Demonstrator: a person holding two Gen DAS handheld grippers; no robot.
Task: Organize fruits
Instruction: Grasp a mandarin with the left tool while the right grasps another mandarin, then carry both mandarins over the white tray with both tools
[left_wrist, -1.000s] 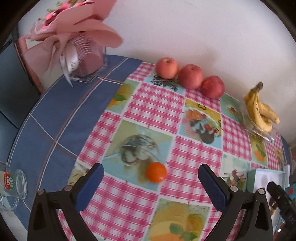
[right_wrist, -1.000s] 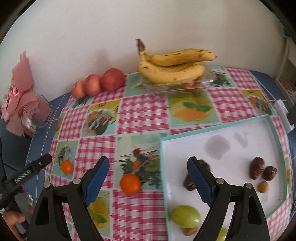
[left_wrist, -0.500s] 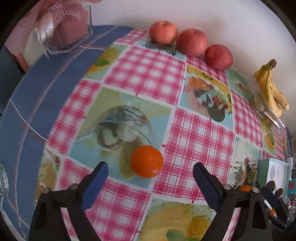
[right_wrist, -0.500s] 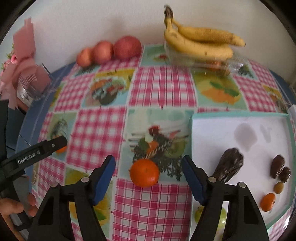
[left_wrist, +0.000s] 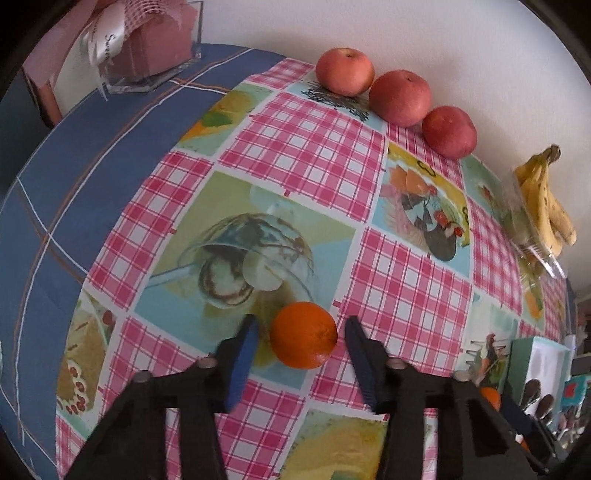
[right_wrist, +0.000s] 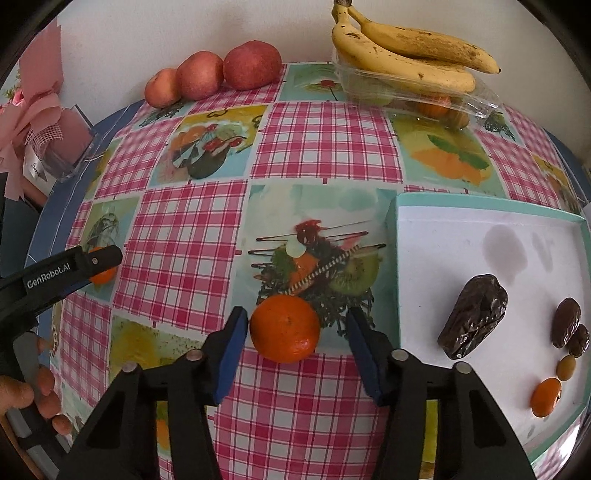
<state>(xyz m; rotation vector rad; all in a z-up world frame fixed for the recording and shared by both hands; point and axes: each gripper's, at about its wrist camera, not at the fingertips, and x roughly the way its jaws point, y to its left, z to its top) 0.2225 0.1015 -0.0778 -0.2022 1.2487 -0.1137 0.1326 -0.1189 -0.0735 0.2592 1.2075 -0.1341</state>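
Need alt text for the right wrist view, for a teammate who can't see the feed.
The open right gripper straddles a tangerine on a checked tablecloth, fingers not yet touching. To its right, a white tray holds dates; apples and bananas line the wall.

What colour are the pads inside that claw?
Blue pads on black arms, clearest in the right wrist view.

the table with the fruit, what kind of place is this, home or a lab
Most likely a home dining table: a checked, fruit-print tablecloth, loose apples and bananas set against a plain wall, and a pink ribboned gift bouquet at the table's end.
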